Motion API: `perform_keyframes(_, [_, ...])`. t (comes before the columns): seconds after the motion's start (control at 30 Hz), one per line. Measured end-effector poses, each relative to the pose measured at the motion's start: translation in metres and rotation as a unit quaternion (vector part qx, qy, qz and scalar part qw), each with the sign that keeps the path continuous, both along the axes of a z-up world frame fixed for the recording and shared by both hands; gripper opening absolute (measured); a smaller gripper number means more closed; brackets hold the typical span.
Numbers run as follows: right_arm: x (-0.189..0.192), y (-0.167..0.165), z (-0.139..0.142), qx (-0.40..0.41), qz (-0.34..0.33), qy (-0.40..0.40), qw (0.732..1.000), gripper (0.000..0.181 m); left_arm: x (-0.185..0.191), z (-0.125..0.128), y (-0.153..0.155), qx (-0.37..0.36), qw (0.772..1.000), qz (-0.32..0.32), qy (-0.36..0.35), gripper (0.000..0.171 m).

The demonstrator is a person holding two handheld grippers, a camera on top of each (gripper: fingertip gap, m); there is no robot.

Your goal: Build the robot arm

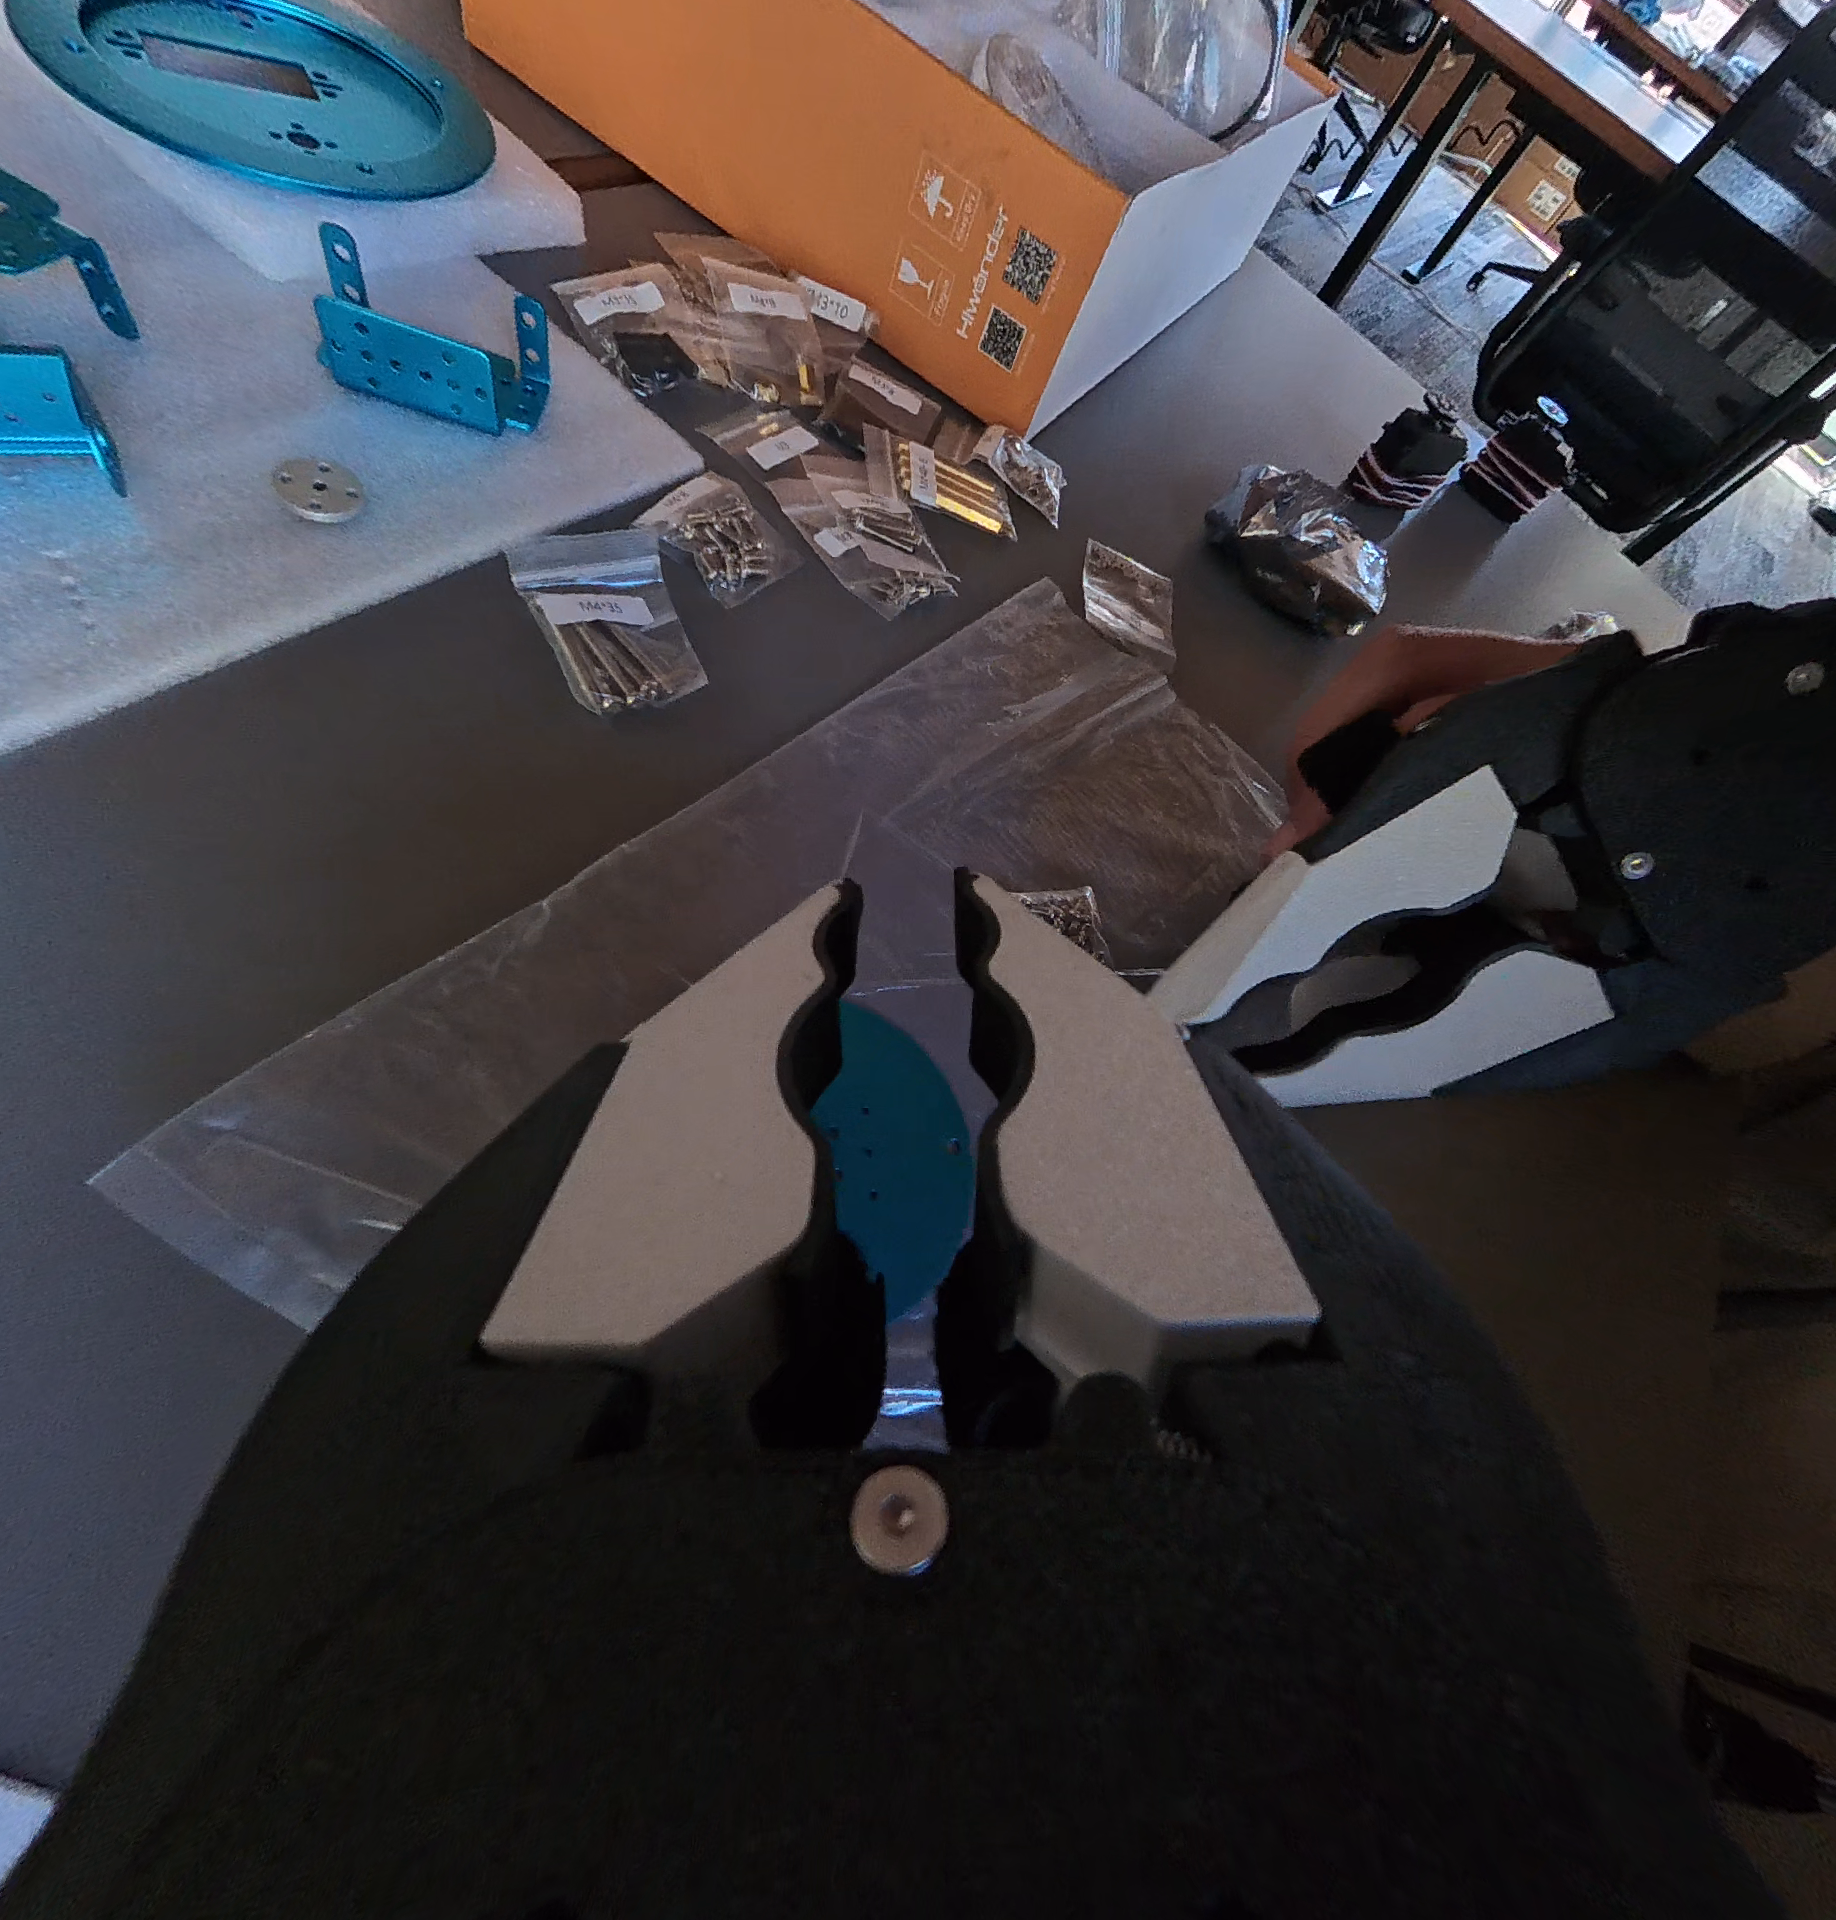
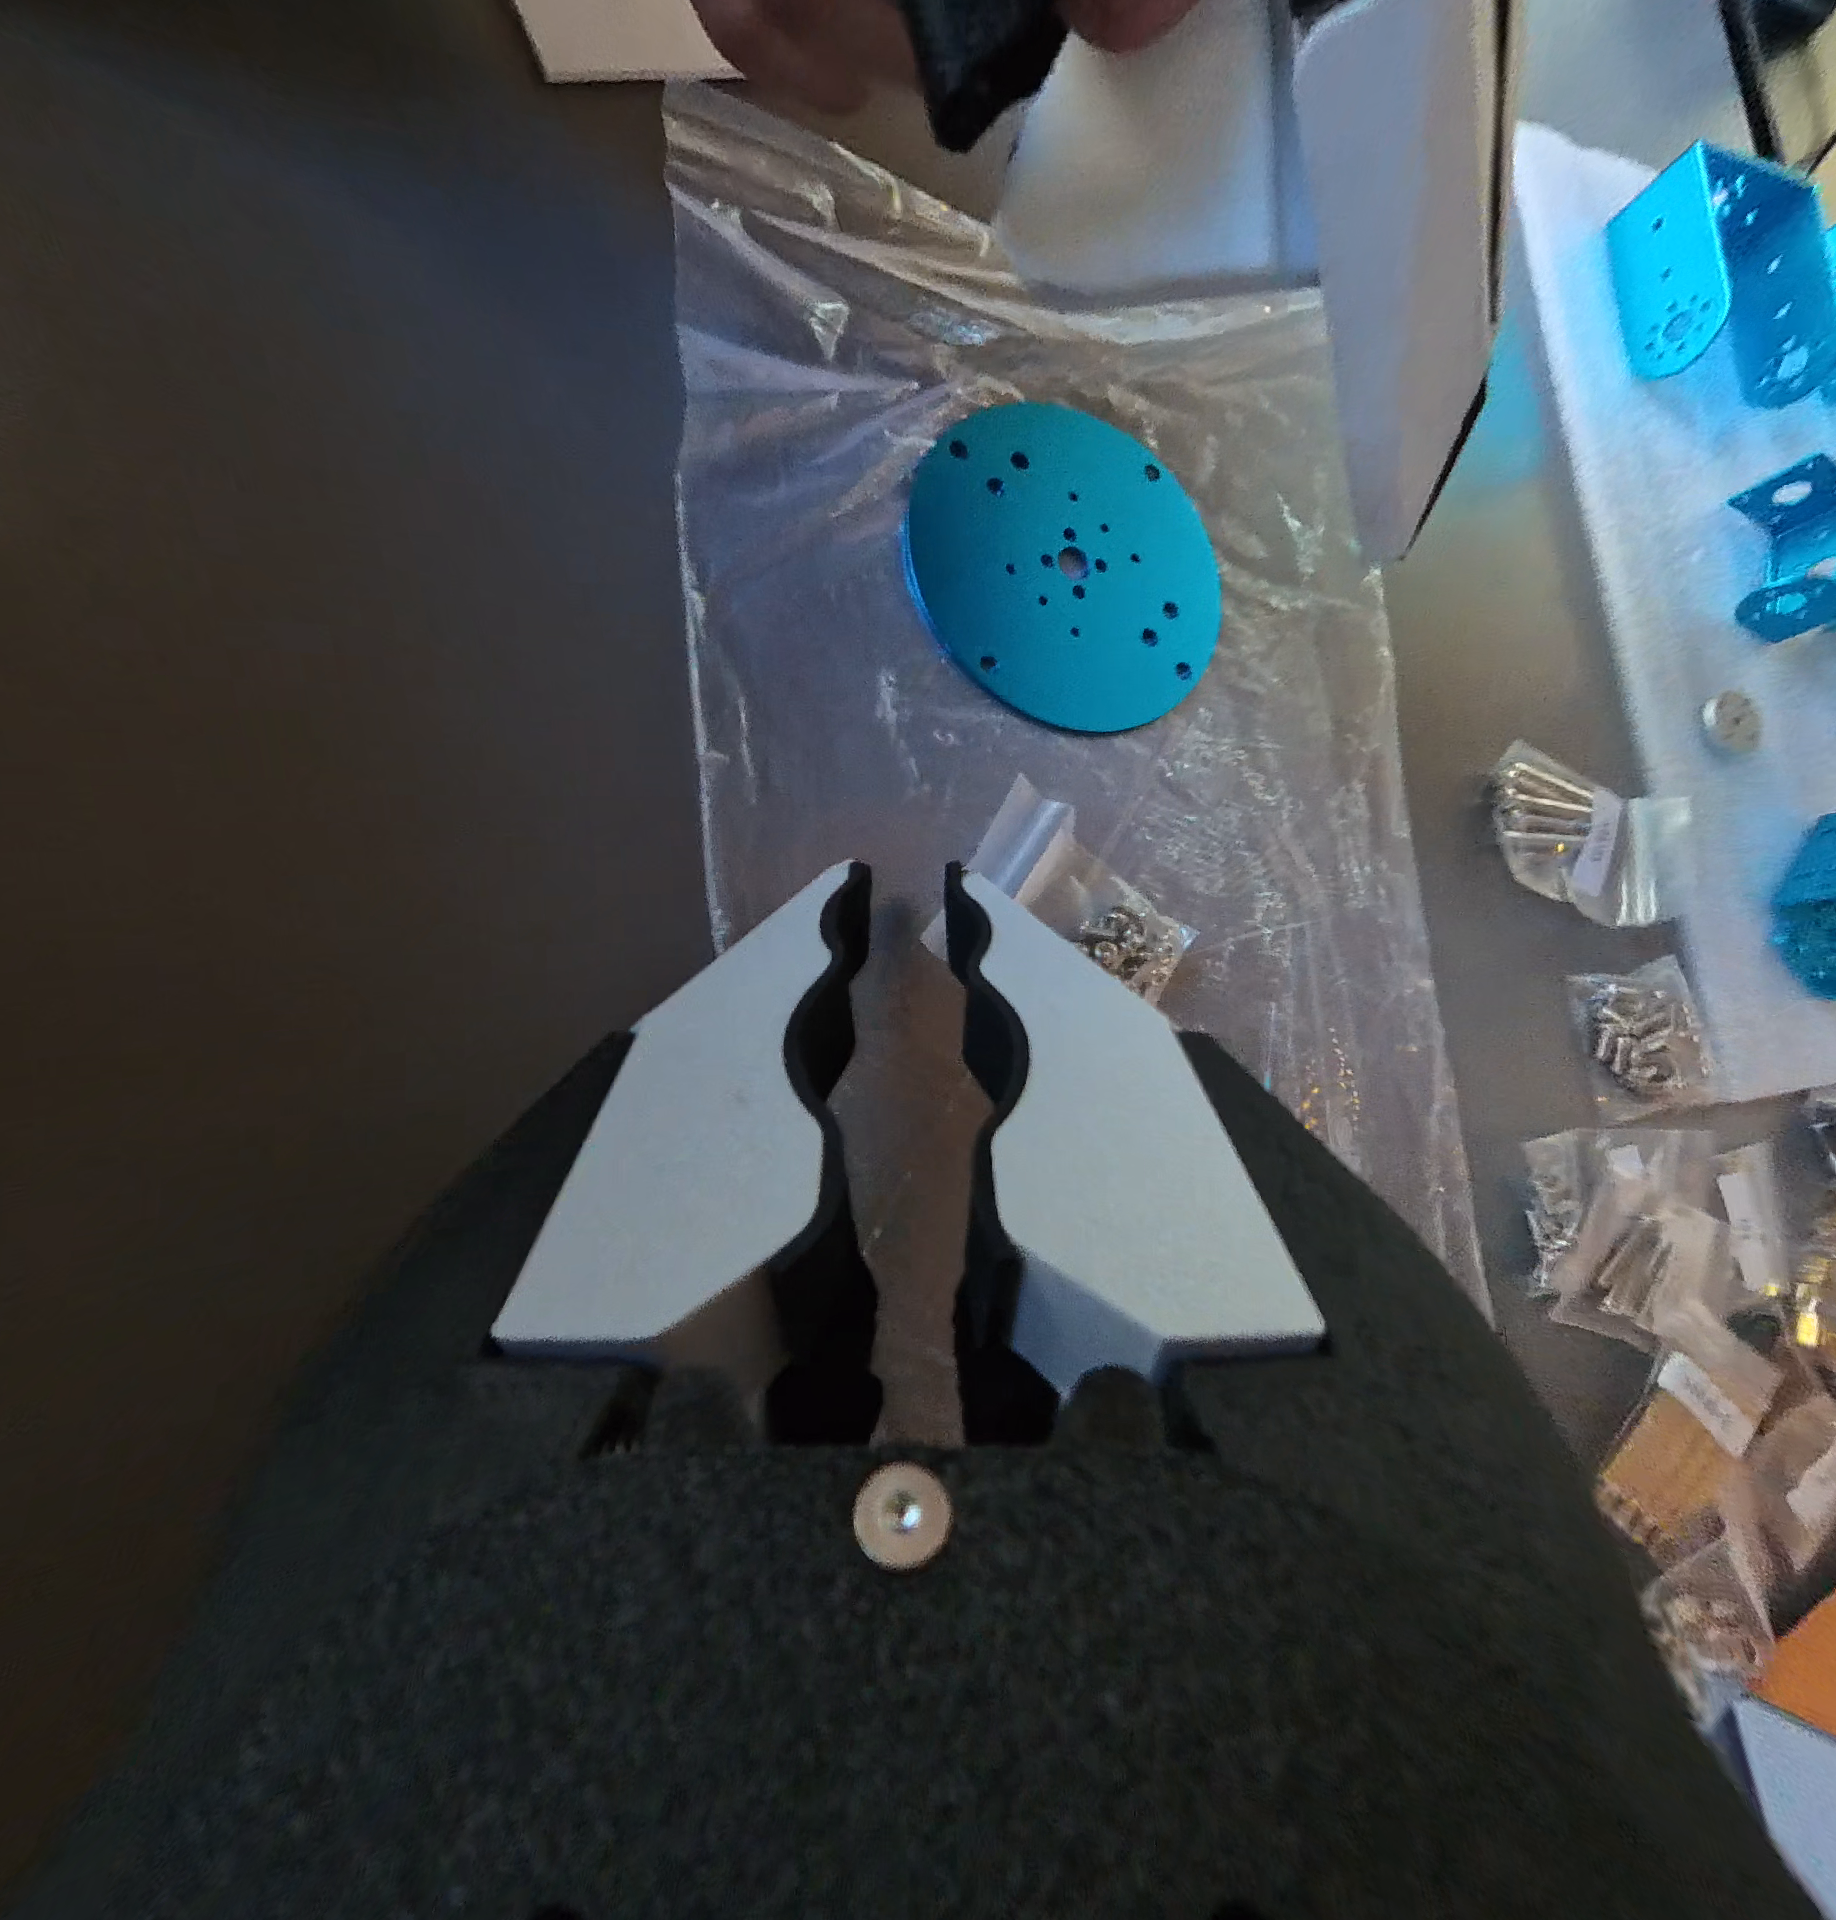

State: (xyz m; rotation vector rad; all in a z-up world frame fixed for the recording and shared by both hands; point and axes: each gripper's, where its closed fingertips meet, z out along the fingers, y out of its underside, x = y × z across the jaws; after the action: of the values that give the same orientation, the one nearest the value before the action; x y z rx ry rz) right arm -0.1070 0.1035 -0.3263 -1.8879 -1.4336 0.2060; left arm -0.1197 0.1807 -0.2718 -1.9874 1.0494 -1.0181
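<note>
Grey table (image 1: 270,935) fills both views, with chairs and other tables far off across the room. On its far left lies a white foam sheet (image 1: 166,571). An orange box (image 1: 789,156) stands open at the far side.

Near the middle, a large clear plastic bag (image 2: 997,312) lies flat and crinkled. My left gripper (image 1: 906,894) hovers above it, its fingers a narrow gap apart and holding nothing. My right gripper (image 2: 906,878) points in from the bag's right edge, low over the plastic. It too is only slightly parted, with nothing that I can see between the pads.

A blue ring (image 1: 249,94) and blue brackets (image 1: 426,353) rest on the foam. A round blue disc (image 2: 1065,566), drilled with many small holes, lies on the bag directly beneath my left gripper. Small packets of screws (image 1: 613,634) are scattered between the foam and the box. One packet (image 2: 1122,935) sits just beside my right fingertips. A small silver hub (image 1: 316,486) lies on the foam.
</note>
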Motion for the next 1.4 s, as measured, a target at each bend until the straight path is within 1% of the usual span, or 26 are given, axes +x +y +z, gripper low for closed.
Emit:
perform_keyframes(0.07, [0.003,0.007,-0.001,0.007,-0.020,-0.010,1.000,0.011,0.001,0.000,-0.001,-0.008,1.000,-0.002,-0.003,0.018])
perform_keyframes(0.17, [0.002,0.006,-0.005,-0.005,-0.021,-0.008,1.000,0.011,0.002,-0.001,-0.003,-0.010,1.000,-0.006,-0.003,0.018])
perform_keyframes(0.2, [0.005,0.008,-0.007,0.000,-0.024,-0.018,1.000,0.011,0.002,-0.002,-0.004,-0.009,1.000,-0.008,-0.002,0.018])
perform_keyframes(0.3, [0.007,0.011,-0.009,0.012,-0.032,-0.030,0.999,0.000,0.004,-0.003,-0.009,-0.014,1.000,-0.014,-0.001,0.018])
perform_keyframes(0.37, [0.010,0.015,-0.008,0.018,-0.043,-0.034,0.998,0.000,0.005,-0.003,-0.011,-0.018,1.000,-0.016,-0.001,0.018])
perform_keyframes(0.43, [0.014,0.021,0.000,0.026,-0.062,-0.018,0.998,0.000,0.004,-0.003,-0.012,-0.027,0.999,-0.016,-0.003,0.019])
perform_keyframes(0.47, [0.015,0.024,0.006,0.020,-0.074,0.006,0.997,0.000,0.004,-0.002,-0.012,-0.035,0.999,-0.015,-0.007,0.019])
perform_keyframes(0.53, [0.015,0.027,0.022,-0.022,-0.099,0.090,0.991,0.000,0.004,0.001,-0.012,-0.056,0.998,-0.012,-0.025,0.020])
perform_keyframes(0.63, [0.023,0.036,0.047,-0.098,-0.141,0.229,0.958,0.000,0.006,0.006,-0.016,-0.094,0.994,-0.023,-0.059,0.020])
perform_keyframes(0.7, [0.029,0.038,0.052,-0.134,-0.150,0.274,0.940,0.000,0.010,0.007,-0.022,-0.131,0.988,-0.034,-0.080,0.020])
perform_keyframes(0.8, [0.030,0.037,0.052,-0.161,-0.150,0.304,0.927,0.000,0.017,0.001,-0.032,-0.174,0.979,-0.054,-0.094,0.019])
perform_keyframes(0.87, [0.026,0.036,0.049,-0.180,-0.152,0.311,0.921,0.000,0.022,-0.003,-0.038,-0.205,0.971,-0.064,-0.103,0.019])
perform_keyframes(0.93, [0.024,0.036,0.044,-0.165,-0.152,0.298,0.928,0.000,0.026,-0.004,-0.044,-0.241,0.961,-0.070,-0.118,0.019])
perform_keyframes(1.03, [0.017,0.032,0.041,-0.171,-0.143,0.297,0.928,0.000,0.029,-0.006,-0.043,-0.281,0.948,-0.053,-0.136,0.018])
perform_keyframes(1.23, [0.013,0.031,0.044,-0.165,-0.138,0.309,0.926,0.000,0.029,-0.014,-0.038,-0.301,0.944,-0.029,-0.130,0.012])
perform_keyframes(1.37, [0.010,0.029,0.041,-0.163,-0.135,0.302,0.929,0.000,0.030,-0.014,-0.039,-0.305,0.942,-0.028,-0.135,0.000])
perform_keyframes(1.4, [0.009,0.029,0.040,-0.164,-0.134,0.303,0.929,0.000,0.030,-0.014,-0.039,-0.304,0.943,-0.028,-0.136,0.000])
